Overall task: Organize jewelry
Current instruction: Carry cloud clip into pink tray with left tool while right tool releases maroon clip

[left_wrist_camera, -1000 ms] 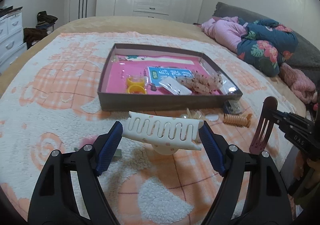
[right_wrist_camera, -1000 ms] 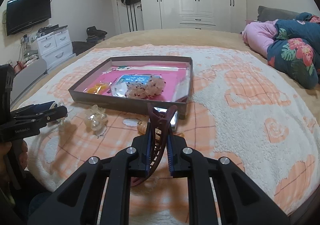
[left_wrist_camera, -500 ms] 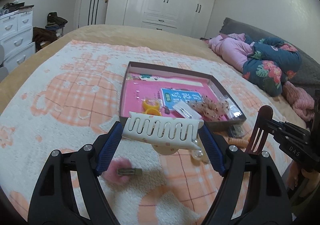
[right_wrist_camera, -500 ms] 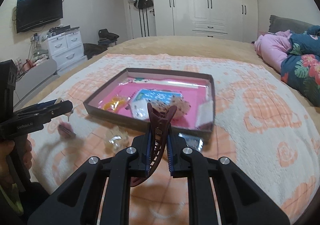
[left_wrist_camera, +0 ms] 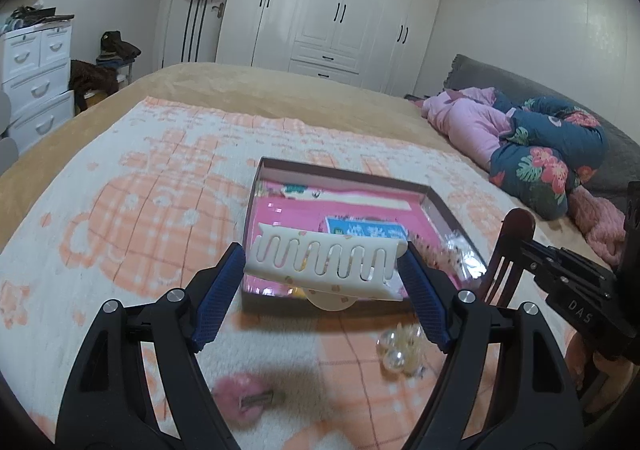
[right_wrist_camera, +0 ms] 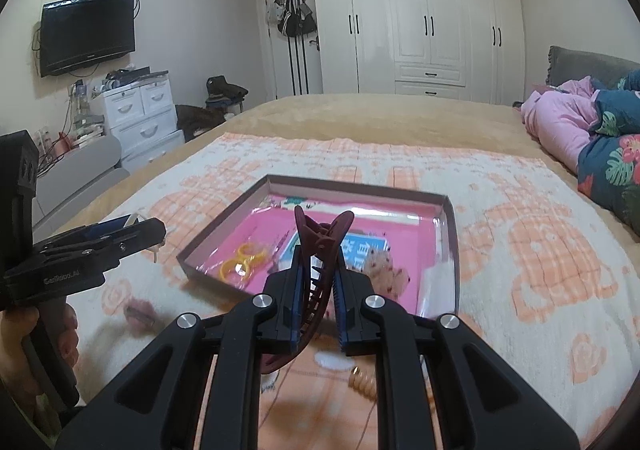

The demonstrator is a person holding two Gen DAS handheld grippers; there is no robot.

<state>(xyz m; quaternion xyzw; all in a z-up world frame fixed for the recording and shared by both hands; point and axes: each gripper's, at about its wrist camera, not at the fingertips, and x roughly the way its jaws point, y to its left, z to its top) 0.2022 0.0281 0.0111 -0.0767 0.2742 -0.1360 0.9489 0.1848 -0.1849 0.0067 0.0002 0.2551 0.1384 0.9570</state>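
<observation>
Only my left view shows pearl cluster (left_wrist_camera: 401, 354) at 5 o'clock; only right view shows yellow rings (right_wrist_camera: 240, 264) in box (right_wrist_camera: 449, 246). My left claw (left_wrist_camera: 323, 273) clamped wide on white comb clip (left_wrist_camera: 324, 262); my right claw (right_wrist_camera: 317, 282) pinched on maroon claw clip (right_wrist_camera: 320, 238), both held above box.

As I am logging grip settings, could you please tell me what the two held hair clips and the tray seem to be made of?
White clip: probably matte rigid plastic, with crisp moulded wavy slots. Maroon clip: probably smooth plastic, thin moulded teeth, slight sheen. Tray: likely thin cardboard, with straight folded walls; its pink floor looks glossy, reflecting light.
</observation>
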